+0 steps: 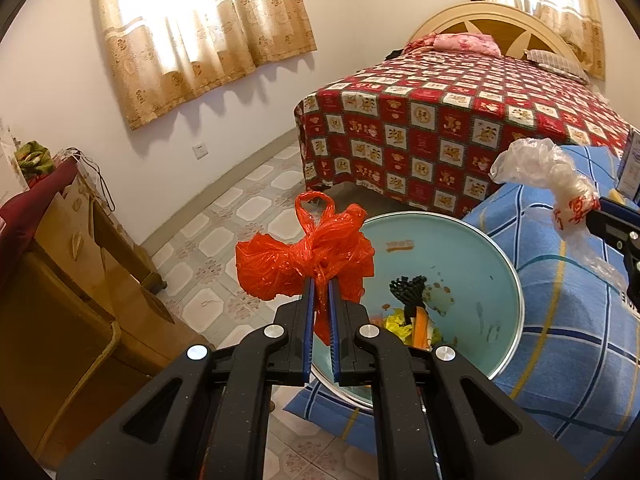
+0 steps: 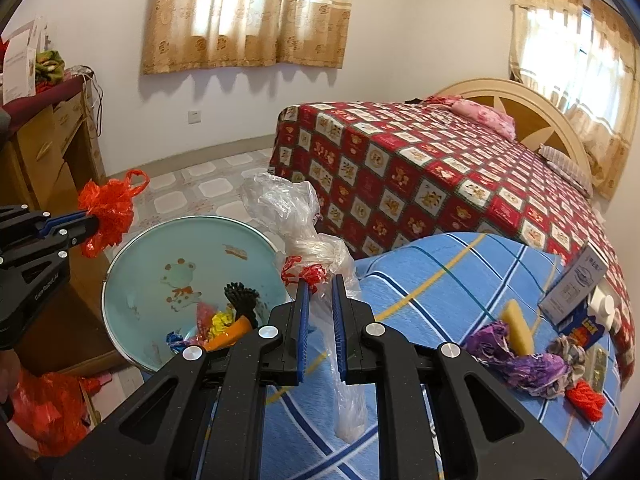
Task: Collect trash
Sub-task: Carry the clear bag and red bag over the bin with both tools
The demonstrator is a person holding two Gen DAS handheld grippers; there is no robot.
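- Pinched between the blue pads of the left claw [image 1: 320, 280], a knotted red plastic bag [image 1: 308, 258] is held above the near rim of the light-blue basin [image 1: 480, 264].
- Clamped in the right claw [image 2: 318, 280], a crumpled clear plastic bag [image 2: 296, 216] is kept just right of the basin, over the blue checked cover [image 2: 460, 280].
- Dropping appears to be the step in hand; each claw would need to be brought over the basin and released.
- Scraps in the basin are partly hidden by the claws; further litter [image 2: 520, 356] right of the right claw is hard to identify.
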